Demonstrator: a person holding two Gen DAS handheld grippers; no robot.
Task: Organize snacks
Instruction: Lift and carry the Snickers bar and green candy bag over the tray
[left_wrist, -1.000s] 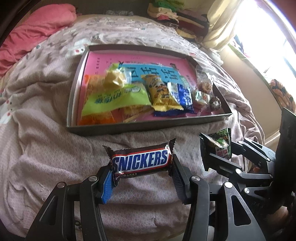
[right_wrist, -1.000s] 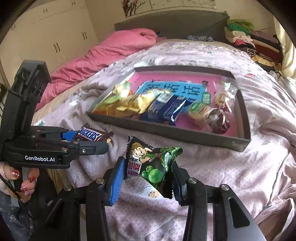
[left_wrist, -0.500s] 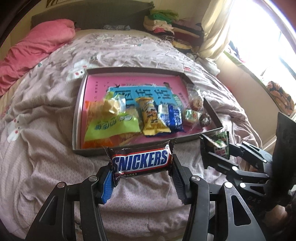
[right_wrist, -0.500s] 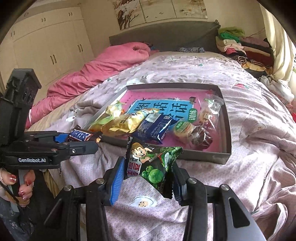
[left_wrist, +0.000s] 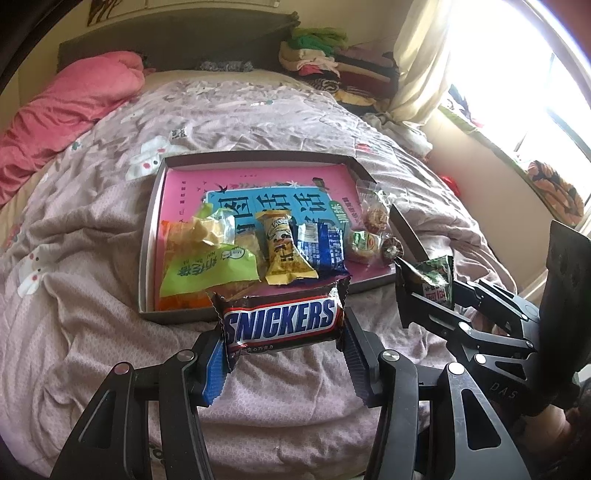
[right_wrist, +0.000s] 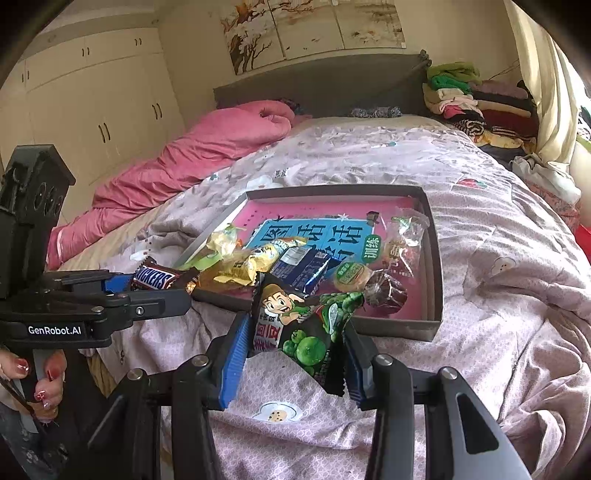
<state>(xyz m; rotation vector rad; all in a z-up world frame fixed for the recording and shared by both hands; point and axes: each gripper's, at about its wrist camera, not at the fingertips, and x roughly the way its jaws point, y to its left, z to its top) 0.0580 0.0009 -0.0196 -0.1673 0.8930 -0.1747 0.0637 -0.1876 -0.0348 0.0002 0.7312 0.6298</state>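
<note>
My left gripper (left_wrist: 282, 354) is shut on a Snickers bar (left_wrist: 280, 323), held crosswise above the bedspread just short of the tray's near rim. My right gripper (right_wrist: 293, 360) is shut on a dark cartoon snack packet (right_wrist: 301, 325) with green fruit printed on it. Each gripper shows in the other view: the right gripper (left_wrist: 424, 284) with its cartoon snack packet (left_wrist: 436, 280), and the left gripper (right_wrist: 155, 286) with the Snickers bar (right_wrist: 157, 278). Ahead lies a grey tray (left_wrist: 147, 236) (right_wrist: 436, 266) with a pink and blue bottom, holding several snack packets.
The tray lies on a rumpled lilac bedspread (left_wrist: 92, 229). A pink quilt (right_wrist: 192, 162) is bunched at the far left, folded clothes (right_wrist: 469, 99) are piled at the headboard, and a bright window (left_wrist: 517, 85) is on the right. A hand with red nails (right_wrist: 40, 384) grips the left handle.
Both grippers have risen and tipped upward with their snacks still held, so the tray sits lower and smaller in view and the headboard, wardrobe and wall picture now show.
</note>
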